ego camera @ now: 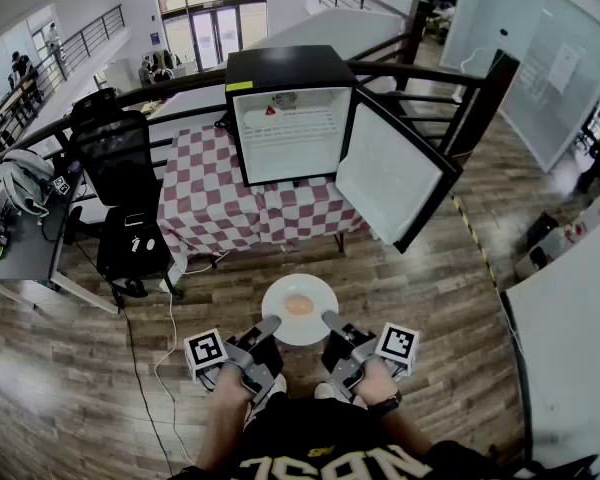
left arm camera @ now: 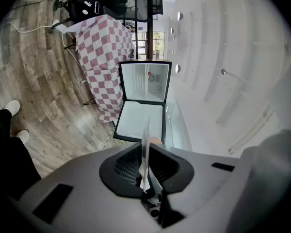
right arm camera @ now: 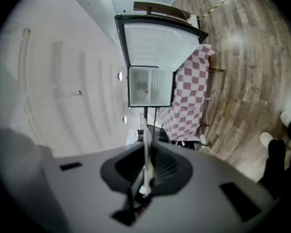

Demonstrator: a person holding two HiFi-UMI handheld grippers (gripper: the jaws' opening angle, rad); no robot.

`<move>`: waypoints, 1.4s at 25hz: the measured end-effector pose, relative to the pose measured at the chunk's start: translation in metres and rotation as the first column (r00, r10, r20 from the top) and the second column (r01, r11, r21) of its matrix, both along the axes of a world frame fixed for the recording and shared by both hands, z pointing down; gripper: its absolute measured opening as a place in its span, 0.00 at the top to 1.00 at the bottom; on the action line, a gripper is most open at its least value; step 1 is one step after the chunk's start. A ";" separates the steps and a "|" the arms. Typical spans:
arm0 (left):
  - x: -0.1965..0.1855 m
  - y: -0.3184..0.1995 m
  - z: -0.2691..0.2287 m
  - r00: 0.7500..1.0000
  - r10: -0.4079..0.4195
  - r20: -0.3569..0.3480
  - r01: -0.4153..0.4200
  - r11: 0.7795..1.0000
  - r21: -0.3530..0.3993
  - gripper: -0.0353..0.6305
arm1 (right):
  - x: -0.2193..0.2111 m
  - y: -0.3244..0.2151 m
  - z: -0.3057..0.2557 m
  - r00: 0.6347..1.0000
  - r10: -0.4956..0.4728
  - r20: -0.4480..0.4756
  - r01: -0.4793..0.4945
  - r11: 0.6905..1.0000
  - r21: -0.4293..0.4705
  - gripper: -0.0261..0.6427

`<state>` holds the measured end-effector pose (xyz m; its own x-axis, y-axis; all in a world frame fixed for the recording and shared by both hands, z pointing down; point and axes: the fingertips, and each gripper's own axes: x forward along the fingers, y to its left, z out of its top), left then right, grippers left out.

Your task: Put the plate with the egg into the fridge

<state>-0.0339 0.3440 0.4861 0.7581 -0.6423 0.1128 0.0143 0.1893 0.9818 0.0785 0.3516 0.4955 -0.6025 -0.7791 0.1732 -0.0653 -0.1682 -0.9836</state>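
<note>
A white plate [ego camera: 278, 296] with a pale orange egg [ego camera: 299, 306] is held level above the wooden floor, between both grippers. My left gripper [ego camera: 271, 325] is shut on the plate's left rim, and my right gripper [ego camera: 330, 320] is shut on its right rim. In each gripper view the plate shows edge-on as a thin white sliver [left arm camera: 146, 152] [right arm camera: 145, 147] between the jaws. Ahead, the small black fridge [ego camera: 290, 78] stands on a red-checked table [ego camera: 210, 203], with its door [ego camera: 385, 173] swung open to the right. Its white inside [ego camera: 292, 133] faces me.
A black office chair [ego camera: 120, 168] and a grey desk [ego camera: 20, 238] stand to the left of the table. A white cable [ego camera: 170, 328] trails over the floor at the left. A dark railing [ego camera: 420, 98] runs behind the fridge. A white tabletop [ego camera: 570, 348] fills the right.
</note>
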 end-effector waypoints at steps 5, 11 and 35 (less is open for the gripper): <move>-0.021 -0.003 0.003 1.000 -0.005 0.006 0.005 1.000 -0.021 0.88 | -0.021 -0.006 0.005 1.000 0.002 -0.004 -0.002 1.000 -0.019 0.91; -0.054 -0.010 0.005 1.000 -0.003 0.010 0.003 1.000 -0.023 0.88 | -0.055 -0.015 0.010 1.000 -0.005 0.001 0.005 0.999 -0.044 0.91; -0.077 -0.077 0.036 0.999 0.010 0.045 -0.005 0.994 -0.114 0.88 | -0.074 -0.075 0.034 0.995 0.076 0.059 -0.070 0.993 -0.096 0.91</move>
